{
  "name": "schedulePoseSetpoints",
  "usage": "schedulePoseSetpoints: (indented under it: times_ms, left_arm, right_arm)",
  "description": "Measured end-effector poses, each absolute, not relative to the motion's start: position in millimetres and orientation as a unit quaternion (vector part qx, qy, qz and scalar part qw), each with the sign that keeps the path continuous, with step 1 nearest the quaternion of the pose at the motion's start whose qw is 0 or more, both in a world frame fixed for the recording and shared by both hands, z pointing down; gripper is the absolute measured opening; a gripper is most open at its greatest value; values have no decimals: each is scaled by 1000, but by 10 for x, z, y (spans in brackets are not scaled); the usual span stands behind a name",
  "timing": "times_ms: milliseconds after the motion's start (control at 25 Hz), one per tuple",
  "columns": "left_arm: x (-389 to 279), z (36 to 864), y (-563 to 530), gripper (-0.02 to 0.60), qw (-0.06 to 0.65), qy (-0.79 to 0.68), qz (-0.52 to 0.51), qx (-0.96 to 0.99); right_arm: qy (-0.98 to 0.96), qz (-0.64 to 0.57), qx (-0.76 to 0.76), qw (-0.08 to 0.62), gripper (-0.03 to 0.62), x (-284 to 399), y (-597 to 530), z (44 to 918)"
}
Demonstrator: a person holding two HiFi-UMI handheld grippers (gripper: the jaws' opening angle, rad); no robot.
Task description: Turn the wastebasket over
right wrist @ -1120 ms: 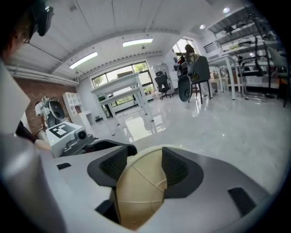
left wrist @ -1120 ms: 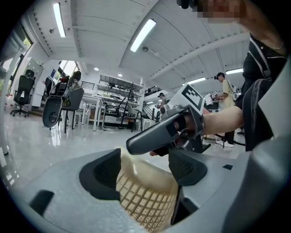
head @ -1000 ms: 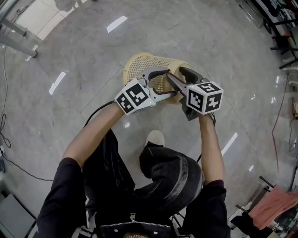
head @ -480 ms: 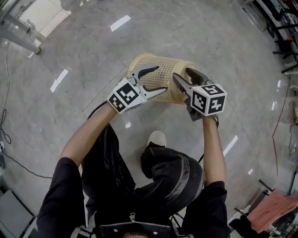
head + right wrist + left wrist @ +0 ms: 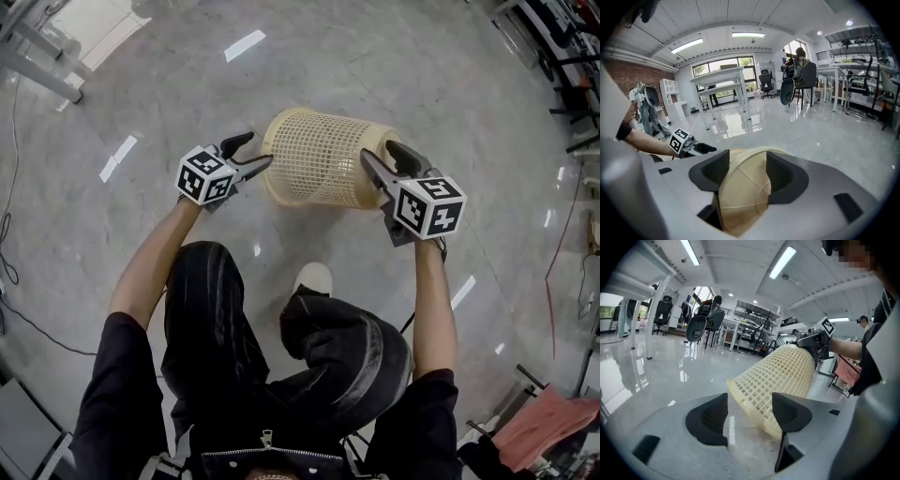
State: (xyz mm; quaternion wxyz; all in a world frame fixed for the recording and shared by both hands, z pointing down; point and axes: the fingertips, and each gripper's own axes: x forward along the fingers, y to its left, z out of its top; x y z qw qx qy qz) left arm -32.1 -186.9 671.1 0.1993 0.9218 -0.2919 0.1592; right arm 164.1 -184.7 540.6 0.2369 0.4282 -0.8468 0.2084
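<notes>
A cream lattice wastebasket (image 5: 323, 159) lies on its side above the grey floor, mouth to the left and solid base to the right. My right gripper (image 5: 380, 153) is shut on the base end. In the right gripper view the base (image 5: 740, 187) fills the gap between both pads of the right gripper (image 5: 743, 171). My left gripper (image 5: 258, 150) stands open just left of the rim. In the left gripper view the wastebasket (image 5: 783, 376) has its rim right in front of the spread jaws of the left gripper (image 5: 750, 413); I cannot tell whether they touch.
The person's shoe (image 5: 312, 278) is on the floor under the basket. A metal frame leg (image 5: 37, 66) stands at top left, a black cable (image 5: 9, 272) runs along the left edge, and a pink cloth (image 5: 548, 422) lies at bottom right. Office chairs (image 5: 701, 324) and desks stand further off.
The left gripper has let go of the basket's side and moved left to its rim. The basket has swung more level, held at the base by the right gripper.
</notes>
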Motion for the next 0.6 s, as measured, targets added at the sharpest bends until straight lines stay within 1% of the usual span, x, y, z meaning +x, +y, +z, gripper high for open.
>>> schedulePoseSetpoints:
  times_ms: [80, 120, 200, 280, 360, 400, 480, 600]
  left_arm:
    - [-373, 6830, -1807, 254, 201, -288, 163, 922]
    - [-373, 6887, -1782, 239, 203, -285, 164, 922]
    - [-330, 6991, -1741, 230, 215, -277, 164, 922]
    - [-270, 7079, -1718, 194, 229, -272, 162, 920]
    - [-233, 7137, -1731, 173, 249, -270, 149, 918]
    - [-221, 7145, -1742, 154, 261, -268, 139, 917]
    - [-193, 7132, -1754, 89, 280, -260, 122, 916]
    - [-167, 7103, -1774, 71, 285, -261, 116, 915]
  right_arm:
    - [-847, 204, 428, 240, 247, 1658, -1836, 5398]
    - [-847, 204, 427, 241, 247, 1664, -1825, 5396]
    - [-848, 203, 426, 242, 247, 1687, -1802, 5389]
    - [-848, 203, 425, 242, 247, 1710, -1786, 5391]
    - [-849, 205, 423, 241, 247, 1718, -1764, 5407]
    - [-850, 205, 422, 240, 247, 1718, -1749, 5417]
    - [-849, 206, 424, 239, 247, 1728, -1728, 5431]
    - [-847, 210, 429, 233, 247, 1767, -1700, 5438]
